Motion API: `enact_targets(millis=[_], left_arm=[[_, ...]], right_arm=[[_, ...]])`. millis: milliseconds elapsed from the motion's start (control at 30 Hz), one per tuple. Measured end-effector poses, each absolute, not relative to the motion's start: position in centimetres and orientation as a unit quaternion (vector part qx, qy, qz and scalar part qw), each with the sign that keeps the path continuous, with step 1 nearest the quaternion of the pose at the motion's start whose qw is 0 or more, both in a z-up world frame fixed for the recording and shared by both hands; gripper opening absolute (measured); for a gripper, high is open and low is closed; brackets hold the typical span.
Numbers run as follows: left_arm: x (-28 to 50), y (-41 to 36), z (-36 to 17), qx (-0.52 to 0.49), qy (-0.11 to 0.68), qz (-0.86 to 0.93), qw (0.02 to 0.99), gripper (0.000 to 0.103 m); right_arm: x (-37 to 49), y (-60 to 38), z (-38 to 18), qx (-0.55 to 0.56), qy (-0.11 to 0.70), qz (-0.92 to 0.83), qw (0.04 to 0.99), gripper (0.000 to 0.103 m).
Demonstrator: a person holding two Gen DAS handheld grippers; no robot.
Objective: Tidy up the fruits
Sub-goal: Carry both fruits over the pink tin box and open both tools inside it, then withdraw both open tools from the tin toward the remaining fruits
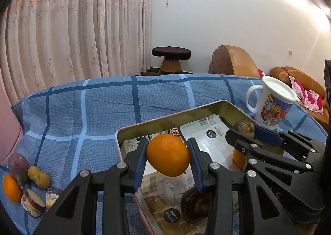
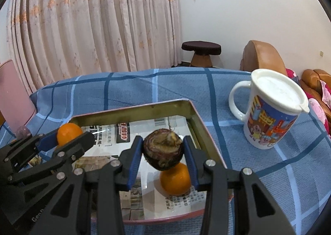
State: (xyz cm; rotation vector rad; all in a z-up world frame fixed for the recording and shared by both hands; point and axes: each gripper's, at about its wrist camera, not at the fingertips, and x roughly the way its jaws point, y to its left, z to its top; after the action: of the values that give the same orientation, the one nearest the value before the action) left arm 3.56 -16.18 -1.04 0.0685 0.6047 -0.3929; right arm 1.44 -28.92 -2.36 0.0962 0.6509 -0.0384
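My left gripper (image 1: 168, 148) is shut on an orange (image 1: 168, 159), held above the near left part of an open metal tin (image 1: 165, 119) lined with printed paper. My right gripper (image 2: 163, 141) is shut on a dark brown round fruit (image 2: 163, 152) above the tin's right side. Under it an orange (image 2: 175, 179) lies in the tin. Another dark brown fruit (image 1: 194, 206) lies in the tin near its front edge. Each view shows the other gripper with its load: the right gripper (image 1: 244, 131), the left gripper (image 2: 72, 134).
On the blue checked cloth (image 1: 82, 110) left of the tin lie an orange (image 1: 11, 188), a purple sweet potato (image 1: 18, 167), a small potato (image 1: 39, 177) and two cut pieces (image 1: 32, 204). A lidded white mug (image 2: 273, 110) stands right of the tin. A pink object (image 2: 12, 94) stands far left.
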Motion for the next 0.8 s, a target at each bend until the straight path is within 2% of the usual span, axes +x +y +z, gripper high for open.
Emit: enact_targets(millis=[333,533,633,700,733,800], left_arm=[[3.7,-16.2,-1.3,0.034,0.302,-0.183,0.935,0.041],[3.1,-15.7,-1.0,0.028,0.290,-0.172,0.941,0.042],[2.5,-15.5,-0.4,0.038,0.265,-0.166,0.949,0.051],[2.3,-15.1,0.0,0.031,0.253,-0.163,0.953,0.066],[2.2,-14.8,0.2,0.023,0.247,-0.164,0.955,0.070],[2.2,-14.2,0.5,0.009,0.239,-0.166,0.957,0.078]], right_arm=[[1.4,-28.7,-2.3,0.047,0.319,-0.017,0.946,0.045],[0.8,-29.3,-2.0,0.059,0.303,-0.030,0.951,0.064],[0.2,-29.6,-1.4,0.066,0.283,-0.035,0.956,0.068],[-0.2,-30.1,-0.9,0.075,0.268,-0.043,0.960,0.073],[-0.4,-30.4,-0.7,0.081,0.261,-0.045,0.961,0.076],[-0.7,-31.0,-0.4,0.099,0.249,-0.046,0.962,0.087]])
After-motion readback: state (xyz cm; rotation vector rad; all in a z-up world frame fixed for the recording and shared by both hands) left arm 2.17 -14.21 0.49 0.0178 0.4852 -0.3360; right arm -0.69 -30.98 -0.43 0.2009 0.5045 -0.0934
